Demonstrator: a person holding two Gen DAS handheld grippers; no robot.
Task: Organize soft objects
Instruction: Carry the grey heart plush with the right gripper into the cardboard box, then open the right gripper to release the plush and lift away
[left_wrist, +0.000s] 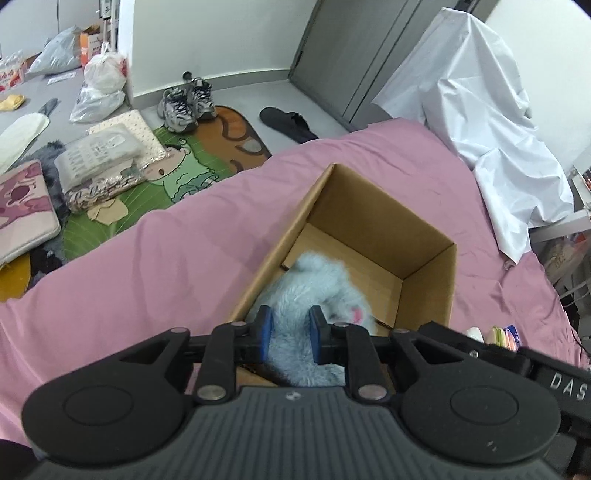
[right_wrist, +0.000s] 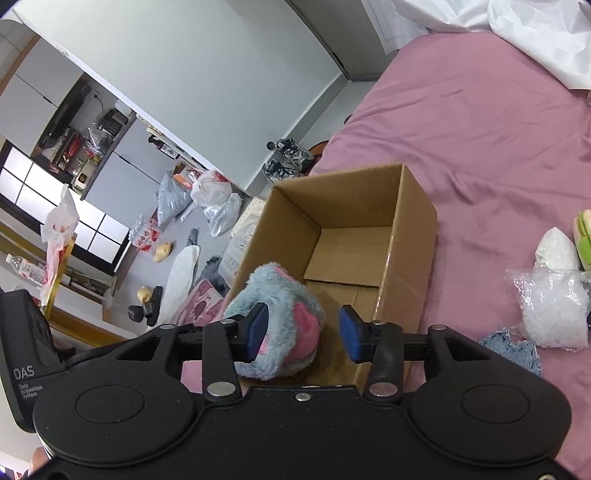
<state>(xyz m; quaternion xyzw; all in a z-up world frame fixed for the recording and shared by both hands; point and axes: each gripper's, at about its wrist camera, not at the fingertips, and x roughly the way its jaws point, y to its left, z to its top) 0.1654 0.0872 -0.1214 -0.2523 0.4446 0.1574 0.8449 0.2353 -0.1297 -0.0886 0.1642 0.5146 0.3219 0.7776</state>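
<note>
Left wrist view, left to right: cluttered floor at upper left with a pair of sneakers (left_wrist: 188, 103); pink bedsheet (left_wrist: 147, 258) across the middle; open cardboard box (left_wrist: 424, 280) at centre on the bed. Left gripper (left_wrist: 291, 334) at lower centre, jaws clamped on the blue-grey plush toy (left_wrist: 314, 284), which hangs into the box. White sheet (left_wrist: 480, 110) at upper right.

Right wrist view: plush toy at lower centre, draped over the box's near rim. Right gripper (right_wrist: 303, 332) jaws apart; left pad against the fur, right pad clear. Clear plastic bag (right_wrist: 554, 306) at right edge.
</note>
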